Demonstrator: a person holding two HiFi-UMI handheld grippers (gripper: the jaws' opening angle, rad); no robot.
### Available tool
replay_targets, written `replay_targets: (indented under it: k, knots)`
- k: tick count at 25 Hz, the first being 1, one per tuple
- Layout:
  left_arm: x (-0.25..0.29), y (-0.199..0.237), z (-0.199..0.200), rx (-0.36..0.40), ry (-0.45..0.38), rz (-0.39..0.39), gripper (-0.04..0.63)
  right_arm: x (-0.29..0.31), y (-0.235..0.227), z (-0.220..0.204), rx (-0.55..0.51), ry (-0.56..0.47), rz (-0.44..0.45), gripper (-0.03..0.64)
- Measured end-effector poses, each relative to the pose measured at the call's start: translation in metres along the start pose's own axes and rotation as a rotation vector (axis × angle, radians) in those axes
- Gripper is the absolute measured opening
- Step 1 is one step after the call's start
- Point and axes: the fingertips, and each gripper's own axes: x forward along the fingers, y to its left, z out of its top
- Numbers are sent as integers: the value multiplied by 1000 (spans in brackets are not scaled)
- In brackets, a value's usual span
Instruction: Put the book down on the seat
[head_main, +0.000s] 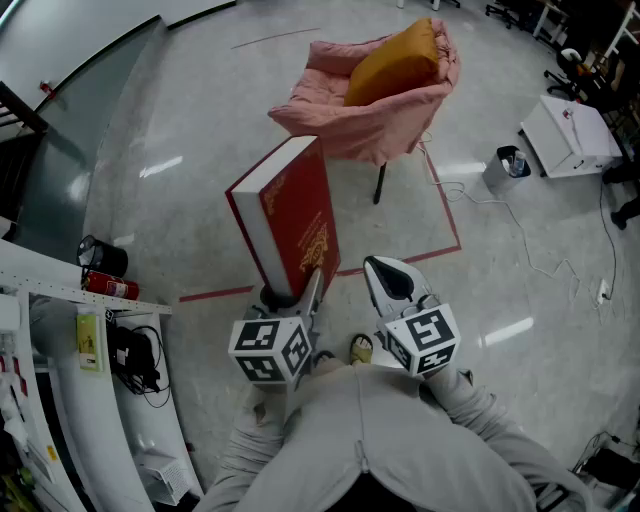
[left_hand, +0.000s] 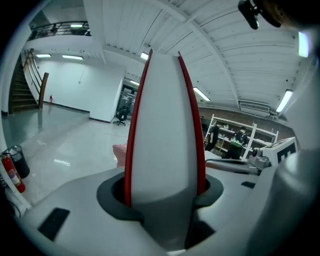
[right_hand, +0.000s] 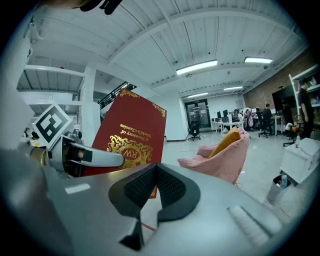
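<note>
A thick red book (head_main: 290, 215) with gold print stands upright in front of me, my left gripper (head_main: 300, 287) shut on its lower edge. In the left gripper view the book's pale page edge (left_hand: 164, 130) fills the space between the jaws. My right gripper (head_main: 392, 275) hovers just right of the book, shut and empty; its view shows the pads (right_hand: 172, 187) meeting and the book's cover (right_hand: 127, 135) to the left. The seat is a chair draped in pink cloth (head_main: 365, 115) with an orange cushion (head_main: 395, 62), standing farther ahead on the floor, apart from the book.
Red tape lines (head_main: 450, 215) mark the floor around the chair. A red fire extinguisher (head_main: 112, 288) and a black canister (head_main: 103, 257) lie at the left beside a white bench (head_main: 45, 285). A white box (head_main: 570, 135), a small bin (head_main: 505, 168) and cables sit at the right.
</note>
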Motion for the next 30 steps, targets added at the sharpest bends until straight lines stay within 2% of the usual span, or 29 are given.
replay_targets:
  k: [11, 18, 23, 30]
  knots:
    - [-15, -9, 7, 29, -37, -7, 241, -8, 18, 12, -26, -27, -14, -2]
    - [-10, -18, 5, 43, -49, -21, 241, -14, 5, 12, -46, -27, -20, -2]
    - [-2, -22, 8, 41, -64, -8, 241, -17, -7, 18, -35, -53, -15, 0]
    - [6, -21, 10, 31, -63, 18, 241, -15, -13, 9, -29, -20, -1, -1]
